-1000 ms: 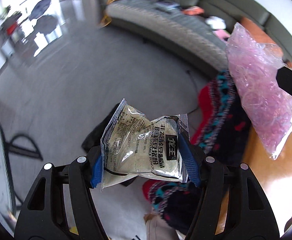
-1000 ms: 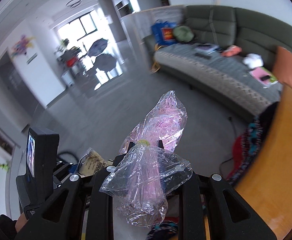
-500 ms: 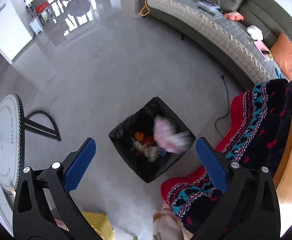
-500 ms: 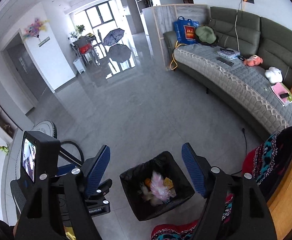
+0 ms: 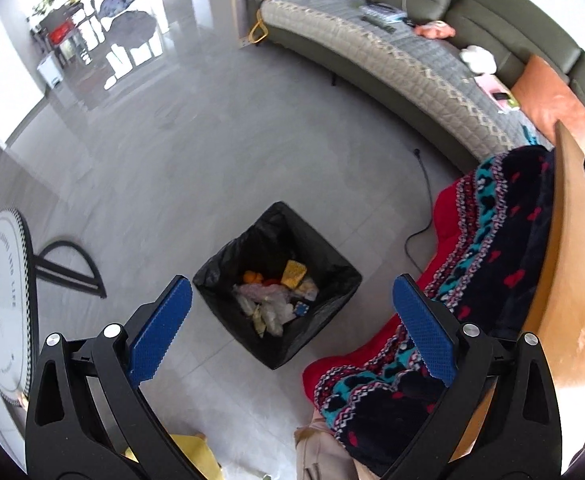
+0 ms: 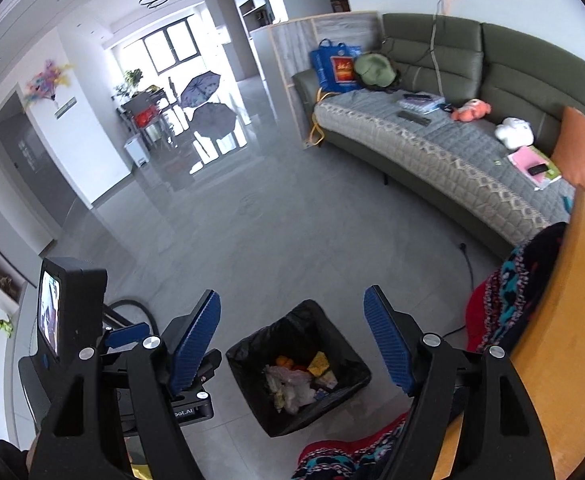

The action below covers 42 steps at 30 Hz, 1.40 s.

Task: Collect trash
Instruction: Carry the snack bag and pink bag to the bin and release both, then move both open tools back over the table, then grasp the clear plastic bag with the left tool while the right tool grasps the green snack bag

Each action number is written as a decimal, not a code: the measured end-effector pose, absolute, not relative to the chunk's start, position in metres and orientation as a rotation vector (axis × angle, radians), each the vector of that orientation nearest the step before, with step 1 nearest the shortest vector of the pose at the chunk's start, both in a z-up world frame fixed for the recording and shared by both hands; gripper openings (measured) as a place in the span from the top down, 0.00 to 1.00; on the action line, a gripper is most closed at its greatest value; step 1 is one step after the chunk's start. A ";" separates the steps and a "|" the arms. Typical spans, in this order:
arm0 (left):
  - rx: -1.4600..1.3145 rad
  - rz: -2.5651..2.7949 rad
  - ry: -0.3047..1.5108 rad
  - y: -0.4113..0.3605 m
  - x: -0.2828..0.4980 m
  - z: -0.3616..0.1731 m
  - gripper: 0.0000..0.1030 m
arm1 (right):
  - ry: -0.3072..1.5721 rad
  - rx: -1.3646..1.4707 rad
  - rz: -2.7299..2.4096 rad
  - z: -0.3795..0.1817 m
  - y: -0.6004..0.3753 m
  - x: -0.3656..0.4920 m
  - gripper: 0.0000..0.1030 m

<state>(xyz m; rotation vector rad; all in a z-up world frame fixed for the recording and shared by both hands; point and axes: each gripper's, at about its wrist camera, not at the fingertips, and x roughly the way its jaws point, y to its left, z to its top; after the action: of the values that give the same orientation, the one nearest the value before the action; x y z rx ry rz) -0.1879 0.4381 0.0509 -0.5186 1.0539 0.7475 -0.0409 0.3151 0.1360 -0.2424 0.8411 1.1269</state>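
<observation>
**A:** Above the bin (image 5: 277, 286), left wrist view: left gripper (image 5: 292, 334) is spread wide, nothing between the blue pads (image 5: 160, 330). Trash pile (image 5: 270, 304) sits at the bottom of the bin's black liner, wrappers and something orange.

**B:** Risk there?

**A:** Knitted blanket (image 5: 488, 264) hangs just right of the bin. A low swing that way could snag it and drag it over the rim.

**B:** Right wrist view?

**A:** Same bin (image 6: 298, 368), trash (image 6: 294, 384) inside. Right gripper (image 6: 294, 346) also splayed and empty, above the bin. Left gripper's body (image 6: 72, 316) is close, left of the bin.

**B:** So collision?

**A:** Likely the main one: both tools crowd the same spot, so pulling away together could knock them. Cable (image 6: 466, 292) on the floor beyond the bin is a trip hazard too.
</observation>
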 end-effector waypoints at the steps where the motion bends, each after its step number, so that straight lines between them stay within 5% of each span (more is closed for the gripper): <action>1: -0.511 0.733 1.049 0.433 -0.183 0.054 0.06 | 0.836 -0.235 1.114 0.139 0.305 -0.038 0.27; 24: -0.245 0.332 1.024 0.231 -0.038 0.099 0.06 | 0.783 -0.020 0.714 0.149 0.052 0.061 0.25; 42: -0.097 0.079 1.083 0.076 0.054 0.083 0.06 | 0.874 0.158 0.186 0.076 -0.155 0.142 0.21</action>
<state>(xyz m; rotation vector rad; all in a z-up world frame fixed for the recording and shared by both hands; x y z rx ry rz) 0.0538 0.0761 0.0833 -0.0973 1.0830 0.0792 0.1424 -0.1549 0.0763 0.1581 0.8742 0.1856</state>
